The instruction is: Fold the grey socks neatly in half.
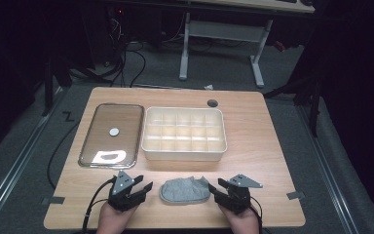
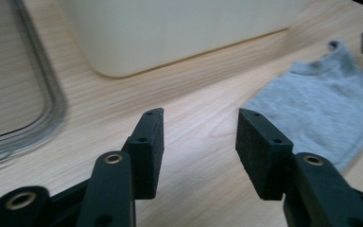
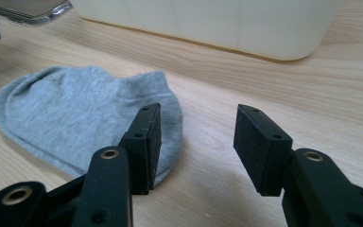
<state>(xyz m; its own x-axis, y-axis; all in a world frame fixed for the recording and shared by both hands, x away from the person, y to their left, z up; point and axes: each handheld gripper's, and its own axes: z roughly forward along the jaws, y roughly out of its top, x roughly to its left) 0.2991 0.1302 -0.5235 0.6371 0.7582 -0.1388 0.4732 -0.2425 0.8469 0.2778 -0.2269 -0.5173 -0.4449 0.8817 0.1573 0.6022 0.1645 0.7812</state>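
A grey ankle sock (image 1: 185, 190) lies flat on the wooden table near its front edge, between the two grippers. My left gripper (image 1: 145, 188) rests to the sock's left, jaws open with bare table between them (image 2: 200, 124); the sock (image 2: 321, 109) lies ahead to the right in the left gripper view. My right gripper (image 1: 215, 189) sits at the sock's right end, jaws open (image 3: 197, 123), and its left jaw stands over the edge of the sock (image 3: 75, 113). Neither gripper holds anything.
A cream divided box (image 1: 148, 146) with several empty compartments stands behind the sock. To its left lies a clear lid (image 1: 88, 146) with a white disc (image 1: 114, 131) on it. A round cable hole (image 1: 213, 103) is at the table's back.
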